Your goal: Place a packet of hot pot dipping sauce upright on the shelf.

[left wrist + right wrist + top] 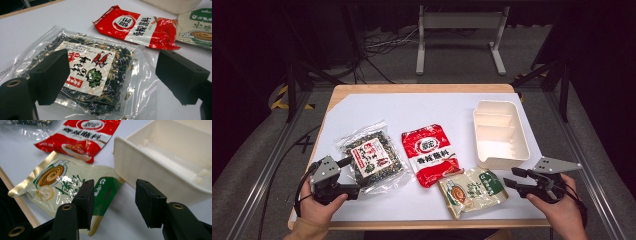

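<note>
In the high view the right gripper (511,177) sits open just beside the green-and-cream packet (473,189) at the near edge of the surface (412,112). In the left gripper view, the left gripper (110,72) hangs open over the seaweed bag (85,75). In the right gripper view the packet's green corner (105,192) lies below the jaws: they should drop lower and straddle that edge before closing, clear of the cream tray (160,170).

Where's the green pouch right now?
High view: the green pouch lies front right on the white sheet, between the red pouch and the right tongs, just before the tray.
</note>
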A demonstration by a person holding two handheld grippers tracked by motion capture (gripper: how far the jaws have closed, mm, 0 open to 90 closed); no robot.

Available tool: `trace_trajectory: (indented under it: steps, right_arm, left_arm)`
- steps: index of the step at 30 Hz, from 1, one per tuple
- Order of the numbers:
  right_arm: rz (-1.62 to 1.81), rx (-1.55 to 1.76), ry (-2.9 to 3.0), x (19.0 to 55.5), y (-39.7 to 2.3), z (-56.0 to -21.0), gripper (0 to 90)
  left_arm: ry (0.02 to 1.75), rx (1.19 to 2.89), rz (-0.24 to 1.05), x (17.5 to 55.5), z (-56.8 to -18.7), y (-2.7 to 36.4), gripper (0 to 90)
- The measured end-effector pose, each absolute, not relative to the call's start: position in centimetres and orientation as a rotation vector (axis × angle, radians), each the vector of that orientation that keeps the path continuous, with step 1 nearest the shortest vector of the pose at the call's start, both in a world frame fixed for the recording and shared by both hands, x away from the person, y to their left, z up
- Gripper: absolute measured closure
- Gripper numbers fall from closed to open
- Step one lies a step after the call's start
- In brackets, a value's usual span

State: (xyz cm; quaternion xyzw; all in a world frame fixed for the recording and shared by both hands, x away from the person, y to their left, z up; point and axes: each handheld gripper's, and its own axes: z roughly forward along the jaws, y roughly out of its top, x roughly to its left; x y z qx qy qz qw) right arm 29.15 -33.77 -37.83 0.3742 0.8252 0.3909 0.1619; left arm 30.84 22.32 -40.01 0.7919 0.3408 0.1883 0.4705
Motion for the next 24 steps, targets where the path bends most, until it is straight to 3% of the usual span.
trace_trajectory:
  steps: [24]
  right_arm:
    - [1.052, 1.208, 2.557, 30.1, -32.6, -41.4, 46.6]
  left_arm:
    - [0.825, 1.945, 0.452, 31.0, -40.2, 22.1, 12.4]
